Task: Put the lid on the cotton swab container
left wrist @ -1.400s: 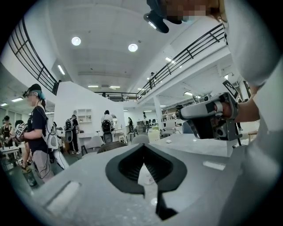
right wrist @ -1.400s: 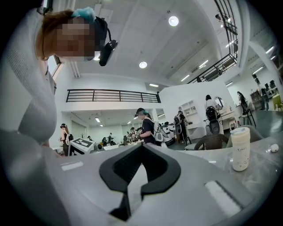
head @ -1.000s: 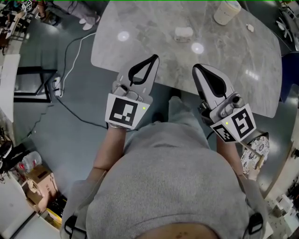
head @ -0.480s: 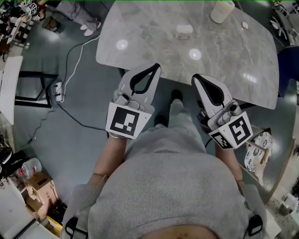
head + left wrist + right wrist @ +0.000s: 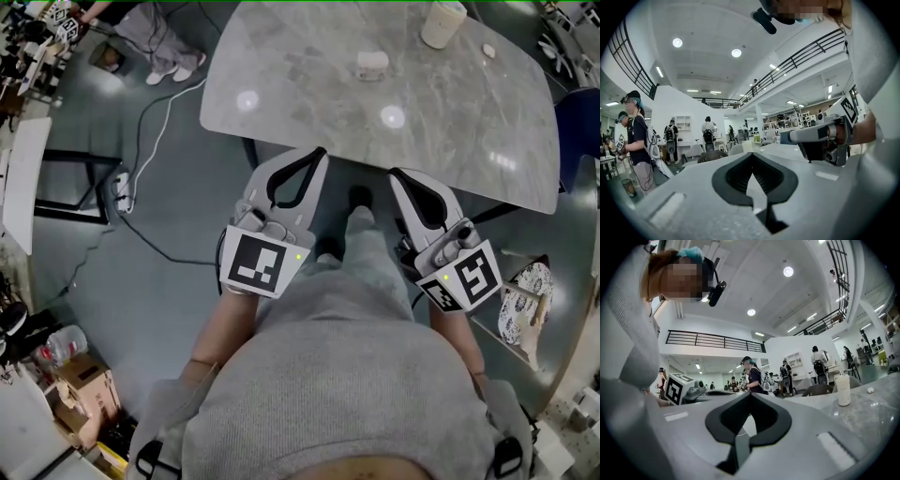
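A tall pale cylindrical container (image 5: 442, 22) stands at the far side of the grey marble table (image 5: 309, 84); it also shows as the container (image 5: 843, 390) and the container (image 5: 747, 146). A small white round piece (image 5: 488, 50), possibly the lid, lies to its right, seen too as the small piece (image 5: 870, 390). A squat white object (image 5: 371, 64) sits nearer the table's middle. My left gripper (image 5: 319, 150) (image 5: 752, 154) and right gripper (image 5: 394, 173) (image 5: 749, 393) hover side by side at the table's near edge, both shut and holding nothing.
A white cable (image 5: 150, 122) runs over the dark floor left of the table. A patterned stool (image 5: 523, 305) stands at the right, a blue chair (image 5: 579, 122) beyond the table's right edge. People (image 5: 635, 136) stand in the hall to the left.
Both grippers have drawn back together from over the table's near part to its near edge. Their jaws stay shut.
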Demonstrator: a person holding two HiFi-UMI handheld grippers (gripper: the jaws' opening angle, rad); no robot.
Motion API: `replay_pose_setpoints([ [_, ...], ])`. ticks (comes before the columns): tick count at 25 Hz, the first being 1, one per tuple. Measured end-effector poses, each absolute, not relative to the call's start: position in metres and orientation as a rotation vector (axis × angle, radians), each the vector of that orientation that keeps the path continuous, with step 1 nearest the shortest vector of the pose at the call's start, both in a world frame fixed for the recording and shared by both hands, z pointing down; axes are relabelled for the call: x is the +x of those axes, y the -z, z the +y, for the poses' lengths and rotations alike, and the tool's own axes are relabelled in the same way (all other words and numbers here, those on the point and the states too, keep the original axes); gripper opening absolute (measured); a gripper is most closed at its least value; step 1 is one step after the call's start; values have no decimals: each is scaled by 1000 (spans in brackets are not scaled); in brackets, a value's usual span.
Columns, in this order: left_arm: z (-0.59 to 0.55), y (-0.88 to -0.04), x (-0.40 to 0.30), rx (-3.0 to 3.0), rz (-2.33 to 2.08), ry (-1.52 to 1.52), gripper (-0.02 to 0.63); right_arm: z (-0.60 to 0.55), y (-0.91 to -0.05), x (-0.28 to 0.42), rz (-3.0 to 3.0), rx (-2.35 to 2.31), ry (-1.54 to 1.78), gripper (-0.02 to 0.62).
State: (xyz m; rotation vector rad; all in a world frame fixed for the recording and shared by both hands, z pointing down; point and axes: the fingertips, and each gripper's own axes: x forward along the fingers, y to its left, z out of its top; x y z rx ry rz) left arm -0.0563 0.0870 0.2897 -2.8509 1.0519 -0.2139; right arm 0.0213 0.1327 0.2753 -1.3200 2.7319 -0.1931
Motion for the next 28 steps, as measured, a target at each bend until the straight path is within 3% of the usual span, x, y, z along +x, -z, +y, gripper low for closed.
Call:
replay_pose_setpoints([
  [28, 91, -291, -51, -2881, 1014, 201, -2, 146, -275, 17, 2752, -1376, 106, 2],
])
